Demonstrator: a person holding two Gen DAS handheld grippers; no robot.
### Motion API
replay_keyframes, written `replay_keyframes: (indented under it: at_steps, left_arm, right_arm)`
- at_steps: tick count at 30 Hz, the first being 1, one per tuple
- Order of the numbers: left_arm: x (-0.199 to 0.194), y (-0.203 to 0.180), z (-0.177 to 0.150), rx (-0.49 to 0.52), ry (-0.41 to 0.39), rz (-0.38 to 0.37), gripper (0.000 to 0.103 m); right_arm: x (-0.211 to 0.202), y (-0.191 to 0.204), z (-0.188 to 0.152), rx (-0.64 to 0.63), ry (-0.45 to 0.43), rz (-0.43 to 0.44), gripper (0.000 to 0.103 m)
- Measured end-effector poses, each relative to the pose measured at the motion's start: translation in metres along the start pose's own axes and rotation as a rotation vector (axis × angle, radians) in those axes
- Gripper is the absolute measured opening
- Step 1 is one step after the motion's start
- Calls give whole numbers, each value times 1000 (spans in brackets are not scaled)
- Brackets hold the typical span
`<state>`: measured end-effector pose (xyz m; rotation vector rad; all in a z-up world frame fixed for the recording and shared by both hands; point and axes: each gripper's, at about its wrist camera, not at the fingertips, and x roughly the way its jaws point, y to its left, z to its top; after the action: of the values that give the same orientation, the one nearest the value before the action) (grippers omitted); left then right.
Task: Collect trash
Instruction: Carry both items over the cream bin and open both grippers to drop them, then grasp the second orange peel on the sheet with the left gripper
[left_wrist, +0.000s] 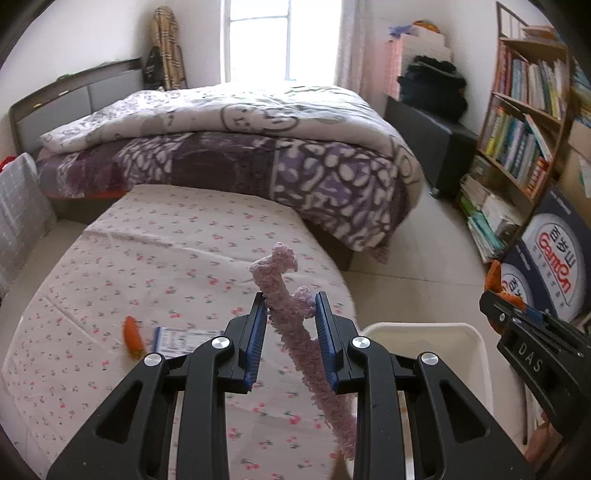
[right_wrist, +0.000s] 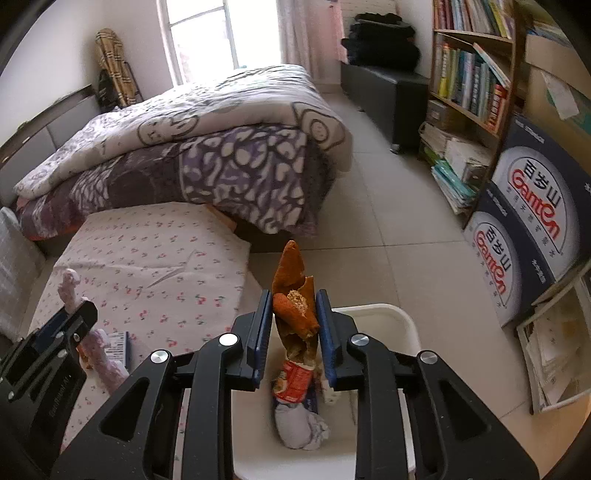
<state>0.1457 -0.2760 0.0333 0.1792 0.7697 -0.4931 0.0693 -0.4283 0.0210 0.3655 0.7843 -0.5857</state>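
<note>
My left gripper (left_wrist: 290, 297) is shut on a long pink fuzzy strip (left_wrist: 275, 280), which sticks up past the fingertips and hangs down behind them, above the floral cloth (left_wrist: 184, 240). Over the white bin (right_wrist: 388, 317), my right gripper (right_wrist: 293, 295) is shut on a curled orange peel (right_wrist: 290, 266). A red wrapper (right_wrist: 295, 380) and a crumpled tissue (right_wrist: 299, 424) lie inside the bin. Another piece of orange peel (left_wrist: 133, 336) and a blue-and-white packet (left_wrist: 177, 339) lie on the cloth. Each gripper shows at the edge of the other's view: the right gripper (left_wrist: 495, 301) and the left gripper (right_wrist: 79, 314).
A bed with a purple and white duvet (left_wrist: 258, 147) stands behind the cloth. To the right are a bookshelf (left_wrist: 524, 122), stacked blue water boxes (right_wrist: 535, 221) and a black bench (right_wrist: 388, 92). Pale floor tiles (right_wrist: 388, 221) run between bed and shelf.
</note>
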Motion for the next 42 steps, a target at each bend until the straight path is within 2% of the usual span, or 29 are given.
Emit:
replay_keyframes:
  at_steps: [3,4,6,8,10,19,28,29,30,32,36,42]
  left_arm:
    - [4,-14,-1,11,13,-24,27]
    - [6,-19,-2,15,19,-33,27]
    - [8,-28,-4,22,27,-48,27]
    - [11,-39,-5,35,35,-61,27]
    - [13,-46,-7,44,40,-70,27]
    - [23,-77,-14,76,73,-110,27]
    - [32,-97,-20,108,113,-189,30]
    - [32,-98,-20,110,116,-196,34]
    - [32,-99,-21,110,117,-200,45]
    - [31,-98,-22,109,115,-203,56]
    - [31,-88,-22,104,113,-182,66]
    - [37,-59,-24,73,130,-129,68]
  right_arm:
    - [-1,-14,1,24,5,-11,27]
    - [-1,-18,1,30,8,-15,36]
    - [-2,-27,1,51,5,-34,47]
    - [-3,-36,1,68,1,-51,52]
    - [-4,-44,1,84,-1,-62,62]
    - [-6,-82,3,174,-12,-115,77]
    - [-7,-98,7,218,-25,-144,84]
    - [-7,-98,7,218,-25,-148,84]
    - [-7,-98,7,219,-26,-150,86]
    - [-6,-97,8,227,-30,-155,88]
    - [-6,-88,10,222,-35,-158,91]
    - [0,-62,10,202,-22,-143,94]
